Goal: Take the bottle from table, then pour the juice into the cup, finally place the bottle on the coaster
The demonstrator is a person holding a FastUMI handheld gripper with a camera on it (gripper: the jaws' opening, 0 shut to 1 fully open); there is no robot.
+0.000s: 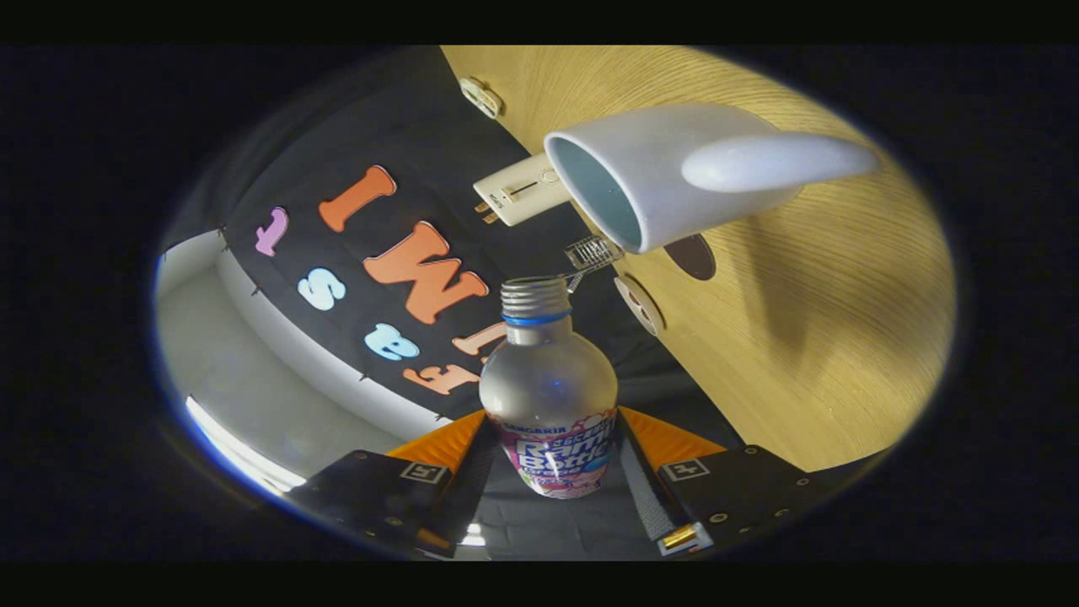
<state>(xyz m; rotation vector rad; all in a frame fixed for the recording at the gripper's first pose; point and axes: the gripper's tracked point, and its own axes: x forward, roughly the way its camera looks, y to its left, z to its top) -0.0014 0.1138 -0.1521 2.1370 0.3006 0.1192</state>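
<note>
Bottle [550,389] sits clamped between the two fingers of the tool [552,459], one pressing on each side of its labelled lower body, with the uncapped threaded neck pointing forward. The whole view is rolled hard over, so the wooden counter [809,354] runs up one side and the white cup [666,173] appears to lie sideways, its open mouth facing the neck from a little way beyond and to the side; the two do not touch.

This looks like the pouring step, with the tilt under way. To do it well, the neck should come right over the cup's mouth before the roll deepens, and the roll should be slow so the stream lands inside the rim rather than on the wood. The grip low on the body should stay firm.

Near the cup lie a brown round coaster [693,255], a second pale round disc [639,305], a tiny wire shopping trolley [593,253] and a cream plug adapter [521,199]. The trolley stands closest to the neck's path.
</note>
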